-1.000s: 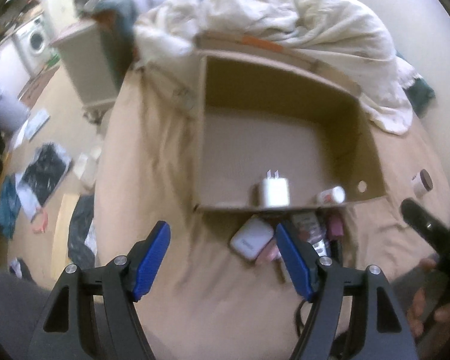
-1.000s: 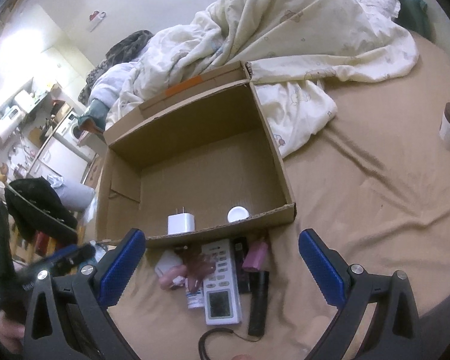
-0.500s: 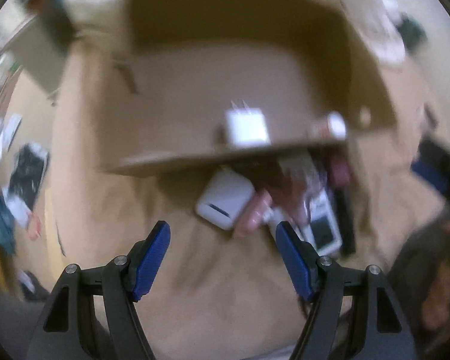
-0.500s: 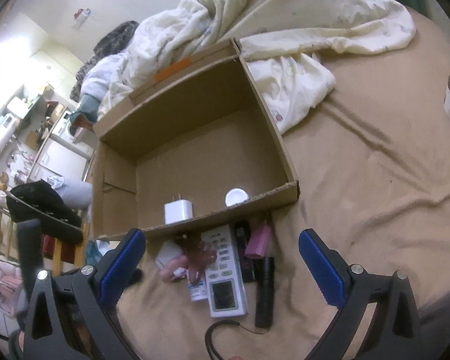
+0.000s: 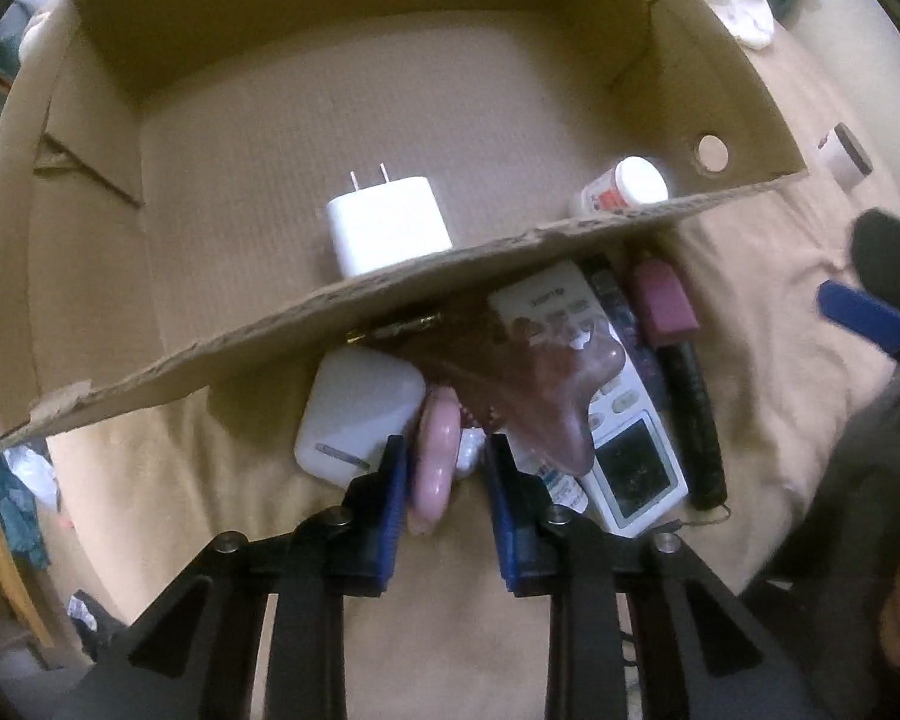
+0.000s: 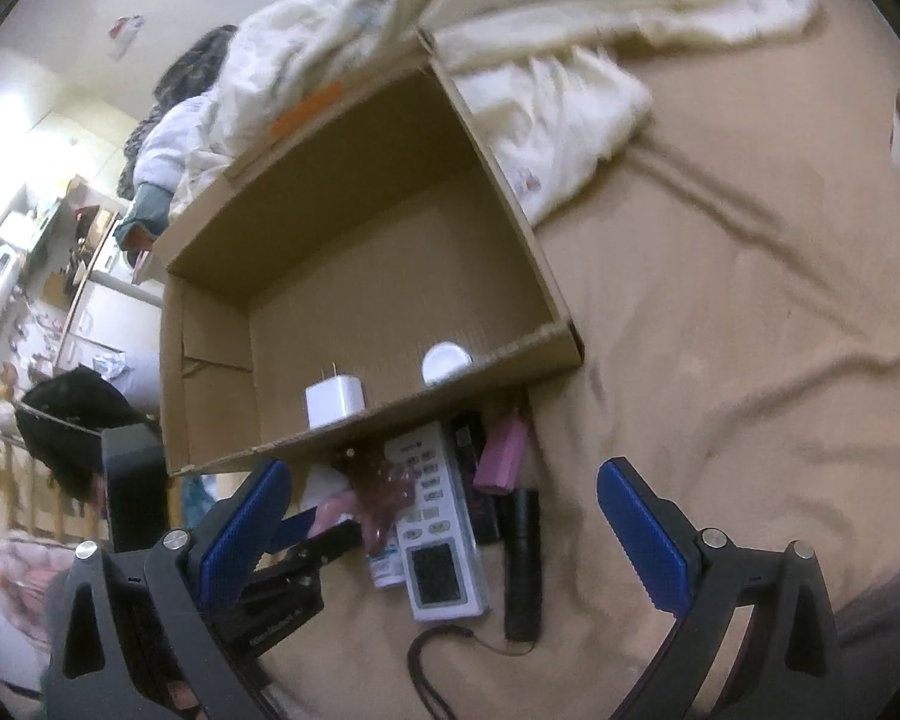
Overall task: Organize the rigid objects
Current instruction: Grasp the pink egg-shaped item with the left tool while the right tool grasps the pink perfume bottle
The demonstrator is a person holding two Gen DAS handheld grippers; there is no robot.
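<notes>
The open brown cardboard box fills the left wrist view from nine round to two o'clock, a white plug-in charger block and a small white-capped bottle already on its floor. Just outside its near wall, on the tan bedsheet, lies a heap: white rounded case, white remote control with a screen, black stick-shaped torch.

Smallest is the pink oblong piece. Its long axis runs twelve to six, straight along the fingers. The left gripper straddles it, jaws just closing; the left pad touches it, with a gap on the right, so no grip appears set.

The right gripper hangs wide open over the heap at six o'clock, holding nothing. The left is nearer; the box lies at twelve.
</notes>
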